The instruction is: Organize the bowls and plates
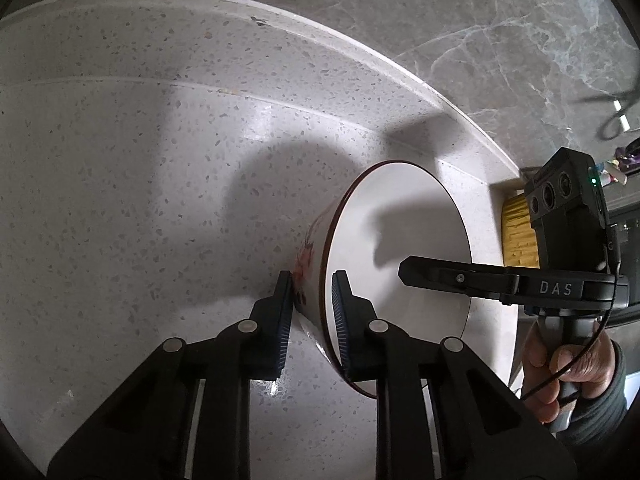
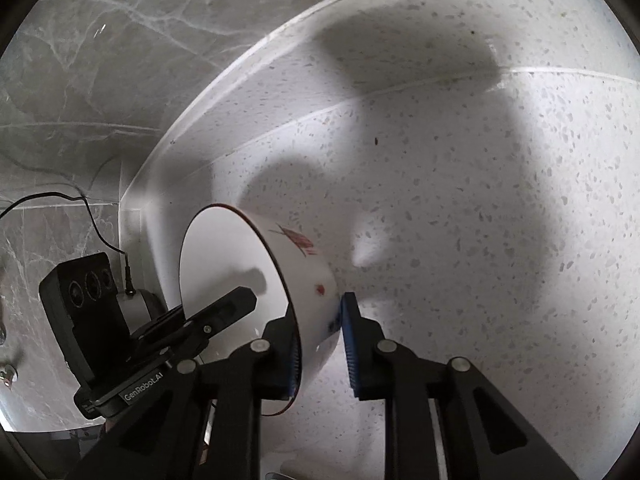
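A white bowl [image 1: 400, 240] with a dark rim and red flower marks on its outside is held on its side above the speckled countertop [image 1: 140, 180]. My left gripper [image 1: 310, 312] is shut on its rim, one finger inside, one outside. My right gripper [image 1: 404, 270] shows across the bowl's mouth from the right. In the right wrist view the right gripper [image 2: 320, 332] is shut on the opposite rim of the bowl [image 2: 228, 264], and the left gripper [image 2: 240, 300] reaches into the bowl from the left.
A raised speckled backsplash ledge [image 1: 280, 28] runs behind the counter, with grey marble wall [image 1: 500, 40] beyond. A yellow object [image 1: 518, 232] sits past the counter's right end. A black cable [image 2: 92, 216] hangs by the wall at left.
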Demonstrator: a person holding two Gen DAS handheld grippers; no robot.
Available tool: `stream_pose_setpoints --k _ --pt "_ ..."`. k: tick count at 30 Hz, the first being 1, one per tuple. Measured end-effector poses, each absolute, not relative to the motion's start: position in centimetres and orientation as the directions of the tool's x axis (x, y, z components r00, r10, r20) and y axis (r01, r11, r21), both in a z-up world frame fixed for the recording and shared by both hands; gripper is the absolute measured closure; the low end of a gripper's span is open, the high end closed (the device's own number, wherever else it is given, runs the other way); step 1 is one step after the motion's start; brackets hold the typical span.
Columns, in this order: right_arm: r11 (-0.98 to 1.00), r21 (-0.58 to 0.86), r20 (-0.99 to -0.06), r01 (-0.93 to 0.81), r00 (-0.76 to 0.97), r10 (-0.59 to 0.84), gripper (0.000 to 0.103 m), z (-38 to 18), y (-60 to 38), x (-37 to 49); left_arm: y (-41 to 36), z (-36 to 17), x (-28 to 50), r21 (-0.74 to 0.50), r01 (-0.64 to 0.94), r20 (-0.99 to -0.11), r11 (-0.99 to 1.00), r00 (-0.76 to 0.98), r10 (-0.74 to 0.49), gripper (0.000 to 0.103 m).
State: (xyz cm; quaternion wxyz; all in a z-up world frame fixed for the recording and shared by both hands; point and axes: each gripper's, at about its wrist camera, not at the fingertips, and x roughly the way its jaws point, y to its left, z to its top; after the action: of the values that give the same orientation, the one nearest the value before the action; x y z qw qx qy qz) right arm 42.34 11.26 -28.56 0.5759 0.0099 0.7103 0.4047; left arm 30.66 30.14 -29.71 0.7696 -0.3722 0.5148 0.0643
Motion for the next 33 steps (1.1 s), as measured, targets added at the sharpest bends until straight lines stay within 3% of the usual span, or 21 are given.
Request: stream_pose_setpoints --k 17,33 --pt "0.707 0.588 -0.809 -0.393 -0.311 0.499 0.083 -27.7 9.7 42.7 30.4 -28.0 29.9 -0.512 -0.501 -0.841 0.698 0.459 -0.288 0.085" --pt "0.721 0.592 -0.806 -0.36 -0.259 0.533 0.082 -25.2 4.5 41.8 25.4 -24.9 30.5 -0.504 -0.427 -0.841 0.751 0.44 -0.314 0.085"
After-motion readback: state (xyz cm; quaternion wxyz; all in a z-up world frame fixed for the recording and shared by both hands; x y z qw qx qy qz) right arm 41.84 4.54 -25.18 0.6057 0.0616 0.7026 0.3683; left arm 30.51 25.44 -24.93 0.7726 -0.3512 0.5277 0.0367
